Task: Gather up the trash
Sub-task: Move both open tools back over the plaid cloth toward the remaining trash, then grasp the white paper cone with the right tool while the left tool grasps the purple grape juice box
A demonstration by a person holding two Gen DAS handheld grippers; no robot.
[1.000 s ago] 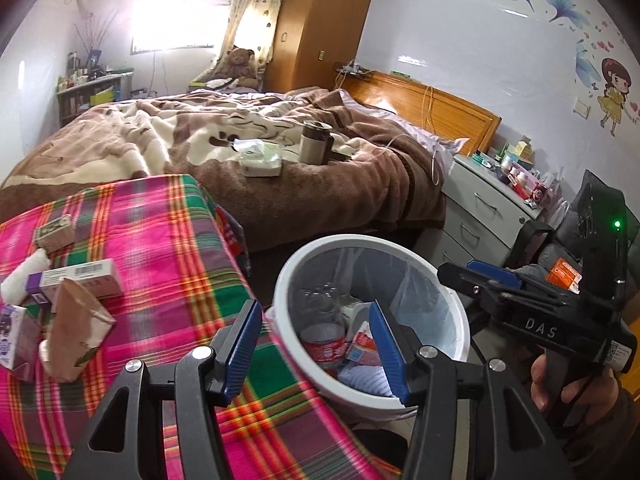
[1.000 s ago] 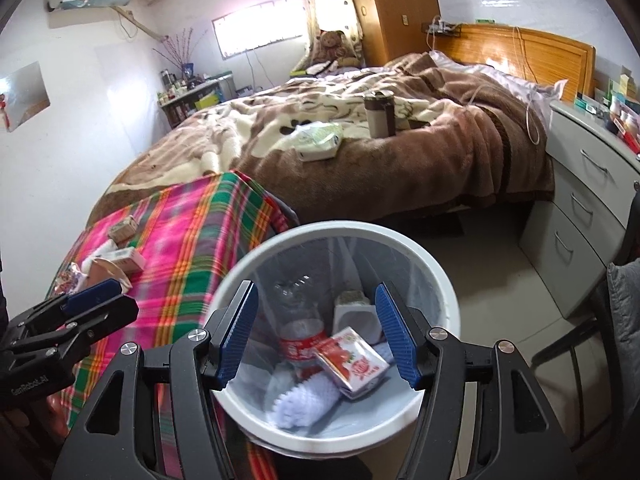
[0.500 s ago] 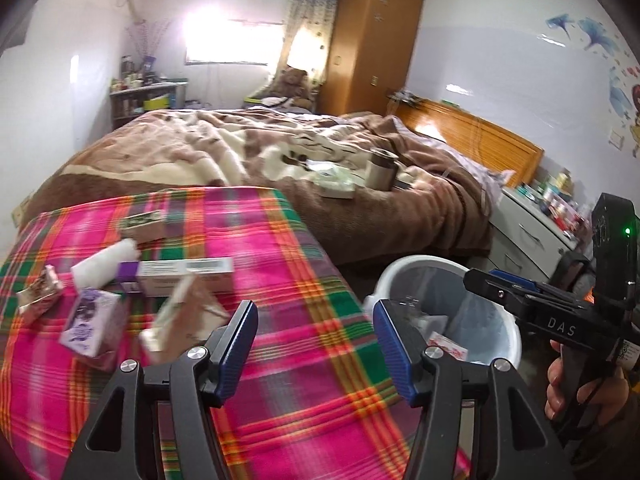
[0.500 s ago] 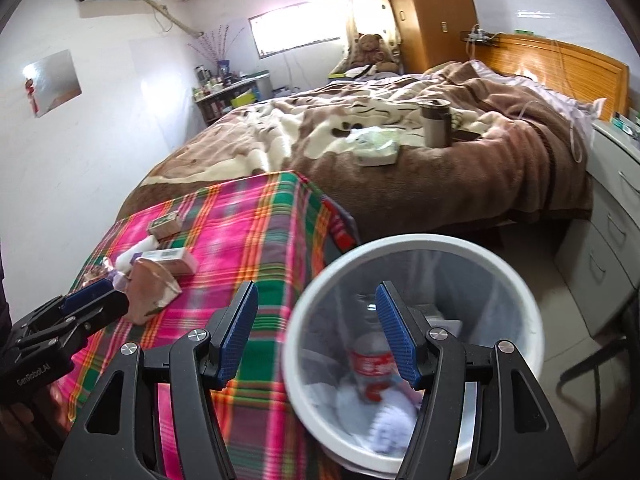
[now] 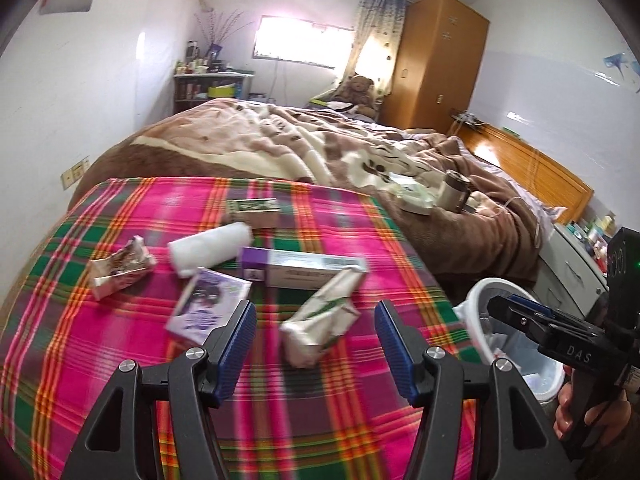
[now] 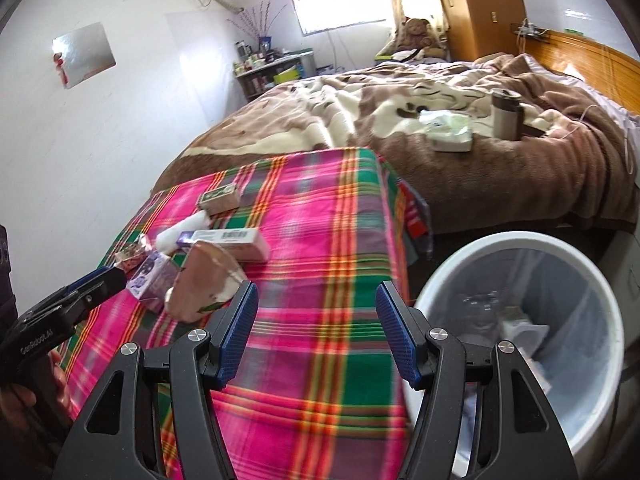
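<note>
Trash lies on a pink plaid tablecloth [image 5: 120, 360]: a crumpled paper carton [image 5: 320, 320], a purple carton [image 5: 208, 308], a long purple-and-white box [image 5: 304, 270], a white roll [image 5: 210, 248], a torn wrapper [image 5: 120, 274] and a small green box [image 5: 254, 210]. My left gripper [image 5: 312, 344] is open and empty, just in front of the crumpled carton. My right gripper [image 6: 316, 328] is open and empty over the table's right part; the crumpled carton [image 6: 204, 284] lies to its left. The white bin [image 6: 520, 328] stands right of the table and holds a bottle and other trash.
A bed with a brown blanket [image 5: 320, 148] lies beyond the table, with a tissue pack [image 6: 448, 128] and a metal flask [image 6: 506, 114] on it. A wooden wardrobe [image 5: 436, 60] stands at the back. A white nightstand [image 5: 572, 264] stands right of the bin.
Both grippers have swung left from above the bin toward the table. The left one now faces the trash pile; the bin has slid to the right edge of both views.
</note>
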